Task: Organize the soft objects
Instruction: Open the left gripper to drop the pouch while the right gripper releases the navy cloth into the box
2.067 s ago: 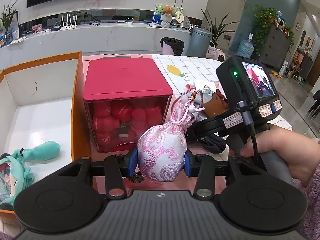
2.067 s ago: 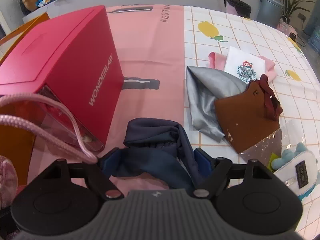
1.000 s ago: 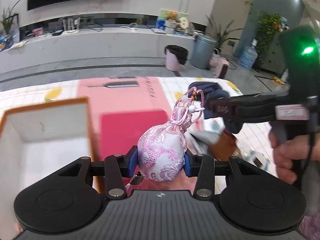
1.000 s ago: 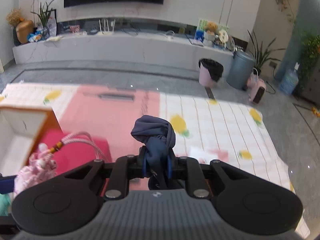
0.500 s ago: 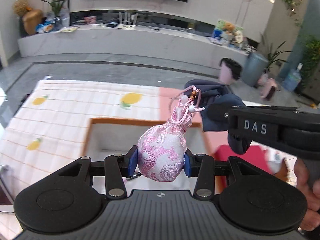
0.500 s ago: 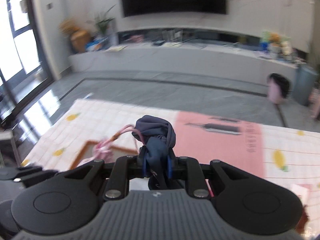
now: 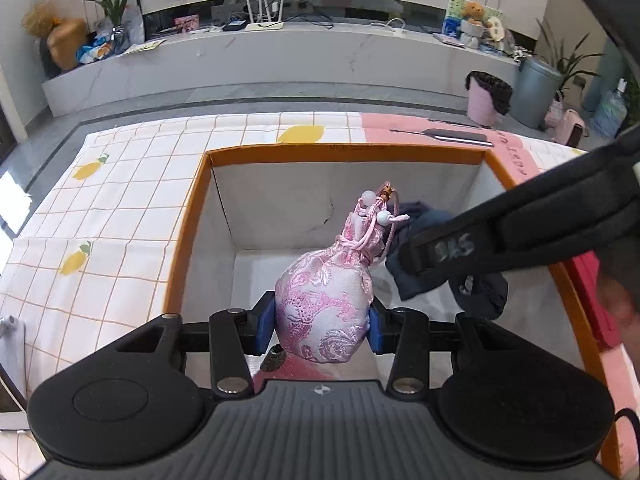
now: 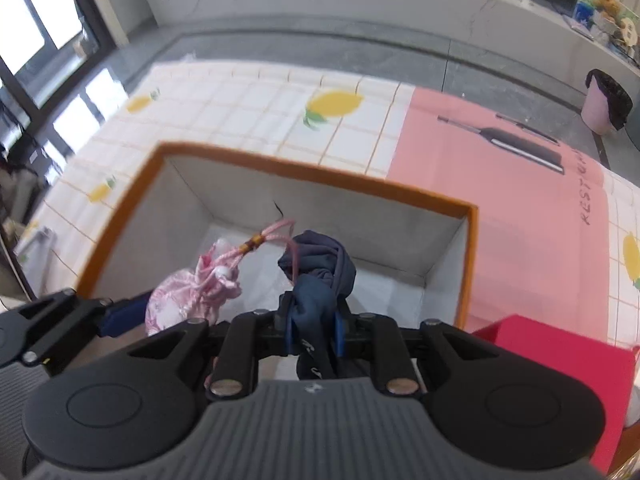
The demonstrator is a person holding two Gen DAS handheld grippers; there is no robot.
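My left gripper is shut on a pink brocade drawstring pouch, held over the open orange-rimmed box with white inner walls. The pouch's cord and beads stick up. In the right wrist view my right gripper is shut on a bunched navy cloth, also above the box. The pouch hangs just left of the cloth there, its cord lying against the cloth. From the left wrist camera the navy cloth hangs under the right gripper's black finger.
The box sits on a lemon-print checked tablecloth with a pink mat behind it. A red-lidded box stands right of the orange box. Beyond the table edge lie grey floor, a low marble bench and bins.
Both grippers have swung left from over the red box and mat to above the orange box and tilted downward. Each keeps its grip, on the pouch and on the cloth.
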